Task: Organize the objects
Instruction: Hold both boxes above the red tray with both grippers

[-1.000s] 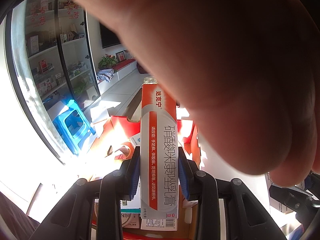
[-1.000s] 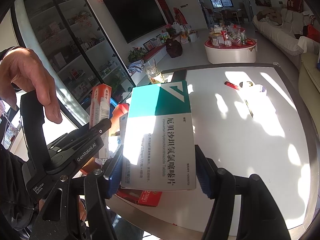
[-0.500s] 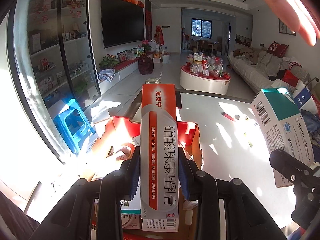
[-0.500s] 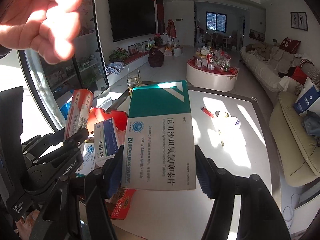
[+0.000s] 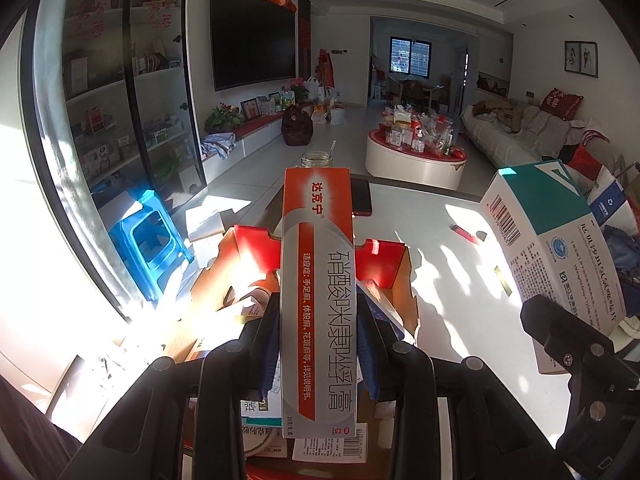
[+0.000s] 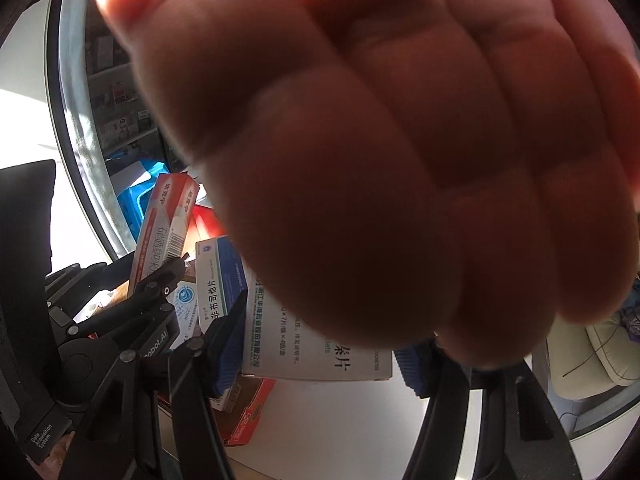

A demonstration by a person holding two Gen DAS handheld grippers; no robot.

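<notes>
The left tongs (image 5: 318,344) grip a long orange-and-grey ointment carton (image 5: 317,300) by its long sides, blue pads pressed against it near its lower half. The carton sticks out ahead of the tongs, lengthwise, above an open red cardboard box (image 5: 384,256) that sits on the white worktop (image 5: 440,264) and holds other medicine packets. A glass jar (image 5: 317,159) stands at the worktop's far edge, beyond the carton's tip.

The right tongs (image 6: 320,344) clamp a wide white-and-teal medicine box (image 6: 316,344) between their blue pads, one pad on each side edge. In the left wrist view this box (image 5: 560,248) hangs tilted above the worktop, off to the right of the red box and well apart from the ointment carton.

A person's hand (image 6: 380,152) fills most of the right wrist view, close to the lens, hiding the upper part of the wide box. To its left, the ointment carton (image 6: 162,228) and a blue-and-white packet (image 6: 218,280) show.
</notes>
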